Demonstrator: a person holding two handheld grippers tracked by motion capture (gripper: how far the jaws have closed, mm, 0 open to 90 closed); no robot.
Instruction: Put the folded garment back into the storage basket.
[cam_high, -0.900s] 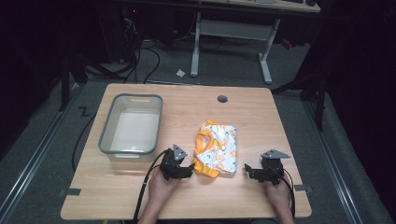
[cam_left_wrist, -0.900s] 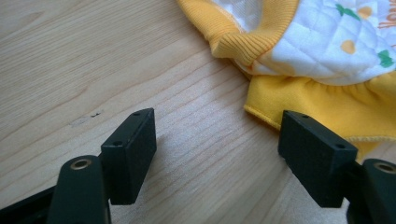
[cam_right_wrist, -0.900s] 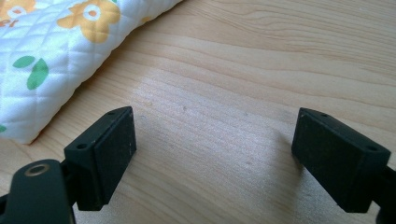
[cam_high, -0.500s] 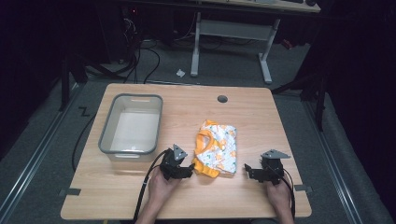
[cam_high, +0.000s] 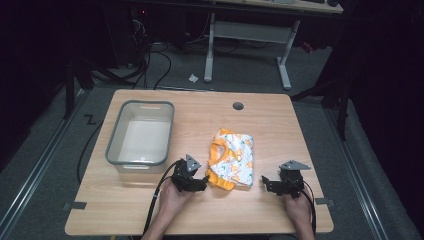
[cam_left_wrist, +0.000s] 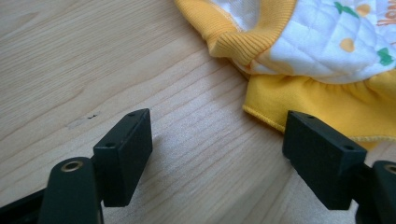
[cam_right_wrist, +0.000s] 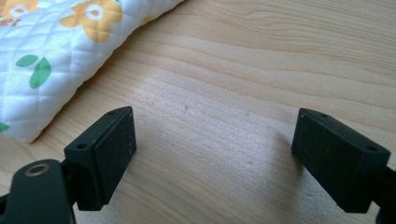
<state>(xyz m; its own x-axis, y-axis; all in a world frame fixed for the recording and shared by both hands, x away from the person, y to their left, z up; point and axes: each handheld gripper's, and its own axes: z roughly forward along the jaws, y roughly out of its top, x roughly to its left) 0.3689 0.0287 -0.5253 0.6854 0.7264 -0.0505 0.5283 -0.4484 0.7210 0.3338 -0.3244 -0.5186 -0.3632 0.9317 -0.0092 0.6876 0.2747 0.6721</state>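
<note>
A folded child's garment (cam_high: 231, 158), white quilted cloth with orange flowers and yellow ribbed trim, lies on the wooden table (cam_high: 150, 215) right of centre. My left gripper (cam_high: 200, 183) rests low on the table at the garment's near left corner, jaws open, with bare wood between them. In the left gripper view (cam_left_wrist: 217, 154) the yellow hem (cam_left_wrist: 322, 100) lies just beyond the right jaw, apart from it. My right gripper (cam_high: 266, 183) sits to the garment's right, open. In the right gripper view (cam_right_wrist: 215, 154) the quilted edge (cam_right_wrist: 51, 60) lies at upper left.
A clear plastic bin (cam_high: 140, 133) with a grey rim stands empty on the table's left side. A round cable hole (cam_high: 238, 106) is near the far edge. Behind the table stand a desk frame (cam_high: 248, 40) and floor cables (cam_high: 150, 65).
</note>
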